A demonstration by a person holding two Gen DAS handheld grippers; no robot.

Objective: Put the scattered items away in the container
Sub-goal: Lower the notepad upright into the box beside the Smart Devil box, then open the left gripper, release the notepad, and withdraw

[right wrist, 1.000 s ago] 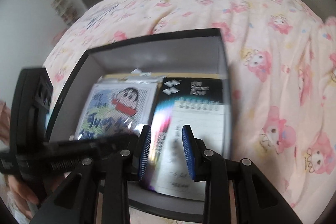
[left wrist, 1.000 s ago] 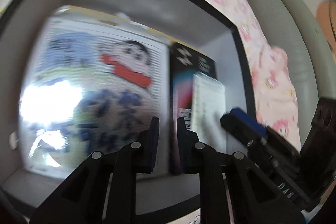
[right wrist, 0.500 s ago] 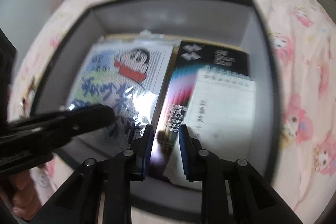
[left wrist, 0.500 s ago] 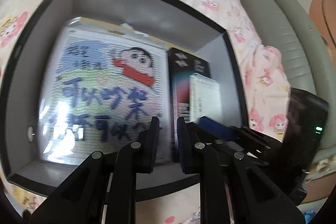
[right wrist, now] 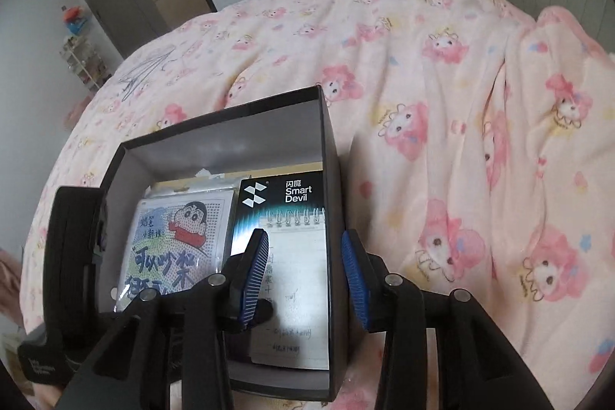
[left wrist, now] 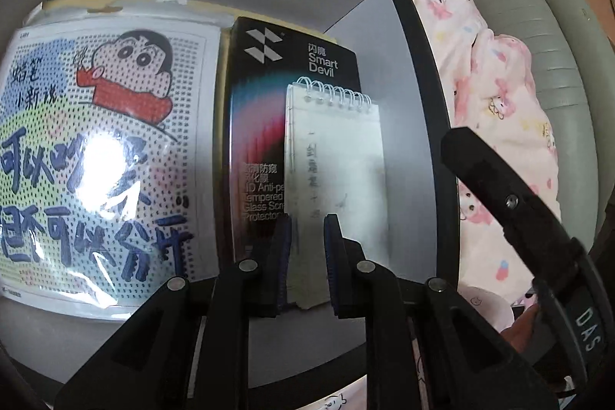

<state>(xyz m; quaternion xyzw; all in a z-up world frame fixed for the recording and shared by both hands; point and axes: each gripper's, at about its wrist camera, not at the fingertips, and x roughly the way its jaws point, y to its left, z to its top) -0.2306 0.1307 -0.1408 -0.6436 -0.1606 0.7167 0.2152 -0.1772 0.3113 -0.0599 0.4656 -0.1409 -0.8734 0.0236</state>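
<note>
Left wrist view: the left gripper [left wrist: 305,256] is seen reaching into the box [left wrist: 419,72], its blue-padded fingers [left wrist: 282,252] set a narrow gap apart around the near edge of the notepad [left wrist: 338,156]. Whether the pads actually press the pad cannot be told. The notepad, bound by a wire coil at its far end, is laid on top of the black packet [left wrist: 261,95], which is marked "Smart Devil". To the left of the packet a cartoon sheet [left wrist: 103,148] in a shiny plastic sleeve is laid flat on the box floor, with glare across its middle. The right gripper's arm [left wrist: 511,202] is seen at the right, outside the box wall.

Right wrist view: the right gripper [right wrist: 303,275] is held wide open and empty above the near right corner of the box [right wrist: 326,156], one finger over the notepad [right wrist: 296,275] and the other outside the right wall. The box is set on a pink cartoon-print blanket [right wrist: 442,83]. The left gripper's body [right wrist: 73,256] is seen at the box's left.
</note>
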